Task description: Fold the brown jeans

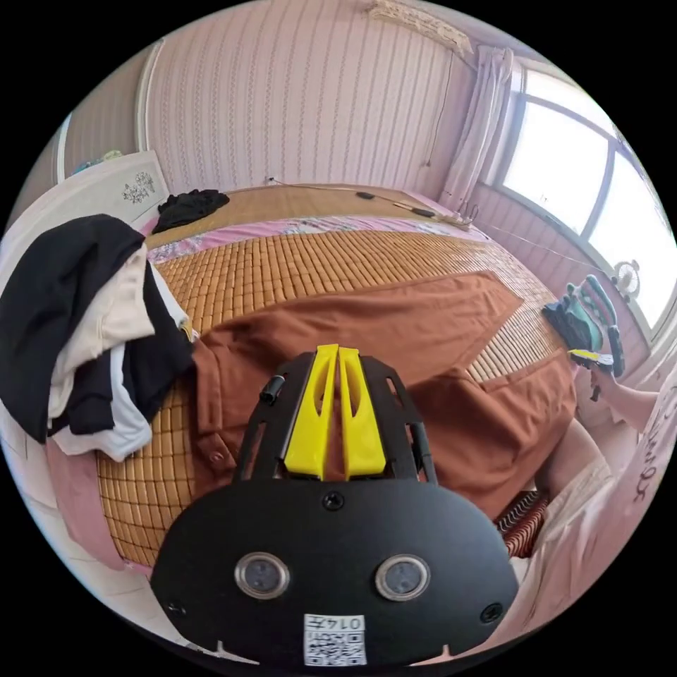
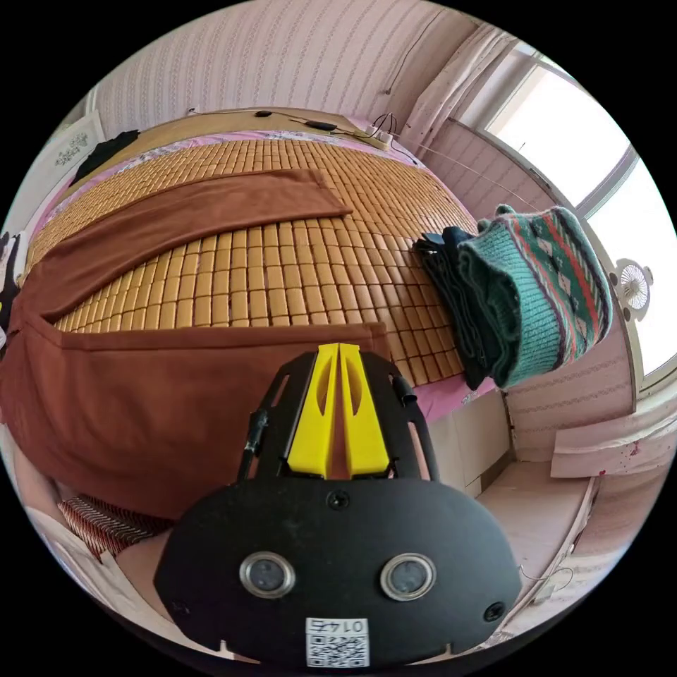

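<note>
Clothes heap, sweater stack flanking jeans

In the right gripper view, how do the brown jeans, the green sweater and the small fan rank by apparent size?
1. brown jeans, by far the largest
2. green sweater
3. fan, smallest, though it stands farther away, so its true size is unsure

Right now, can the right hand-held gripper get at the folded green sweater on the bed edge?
Probably yes. The right hand-held gripper sits over the brown jeans, and bare bamboo mat lies between it and the green sweater.
</note>
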